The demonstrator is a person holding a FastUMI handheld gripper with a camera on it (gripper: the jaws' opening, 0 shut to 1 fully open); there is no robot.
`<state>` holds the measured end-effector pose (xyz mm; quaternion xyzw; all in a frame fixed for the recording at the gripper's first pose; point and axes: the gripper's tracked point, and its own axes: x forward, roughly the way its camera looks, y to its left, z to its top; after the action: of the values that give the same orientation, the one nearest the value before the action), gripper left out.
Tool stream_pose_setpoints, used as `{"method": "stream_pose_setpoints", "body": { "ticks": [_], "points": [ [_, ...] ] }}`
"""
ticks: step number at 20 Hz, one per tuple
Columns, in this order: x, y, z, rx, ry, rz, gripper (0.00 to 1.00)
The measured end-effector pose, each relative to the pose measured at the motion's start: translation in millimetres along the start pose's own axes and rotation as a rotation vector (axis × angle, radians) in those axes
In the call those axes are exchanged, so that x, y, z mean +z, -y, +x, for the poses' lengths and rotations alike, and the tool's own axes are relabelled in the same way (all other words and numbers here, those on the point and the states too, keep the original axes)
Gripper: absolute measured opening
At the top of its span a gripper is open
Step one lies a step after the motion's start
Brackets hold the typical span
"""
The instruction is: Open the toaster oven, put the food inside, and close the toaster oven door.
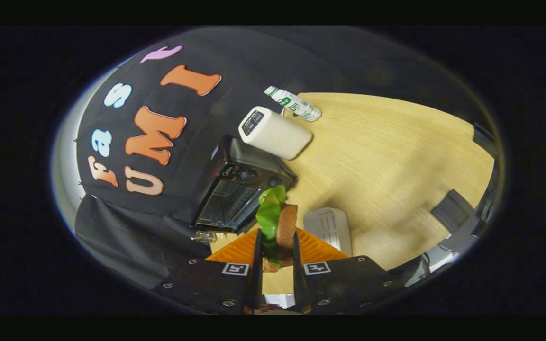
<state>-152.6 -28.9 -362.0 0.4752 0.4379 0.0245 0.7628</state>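
The pale wooden table (386, 156) carries the black glass-door toaster oven (235, 194), just beyond the gripper (275, 255). Its 2 fingers are clamped on the brown-bread sandwich with green lettuce (280, 222), held up near the oven. Looks soft and squashy, so gripping across the crusts seems safest.

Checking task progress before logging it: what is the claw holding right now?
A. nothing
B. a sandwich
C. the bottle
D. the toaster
B: the claw is shut on a sandwich, bread with green lettuce, pressed between both fingers just short of the oven.
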Motion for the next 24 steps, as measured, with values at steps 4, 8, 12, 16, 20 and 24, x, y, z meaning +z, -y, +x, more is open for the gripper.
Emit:
{"method": "stream_pose_setpoints", "body": {
  "ticks": [4, 8, 12, 16, 20, 24],
  "points": [
    [-9, -35, 22, 0.091, -0.013, 0.023, 0.27],
    [-17, -71, 59, 0.167, -0.026, 0.045, 0.27],
    [-28, -96, 96, 0.207, -0.049, 0.048, 0.27],
    [-35, -115, 136, 0.232, -0.053, 0.075, 0.27],
    [-37, -123, 169, 0.238, -0.043, 0.095, 0.27],
    [-30, -120, 201, 0.225, -0.027, 0.148, 0.27]
  ]
}}
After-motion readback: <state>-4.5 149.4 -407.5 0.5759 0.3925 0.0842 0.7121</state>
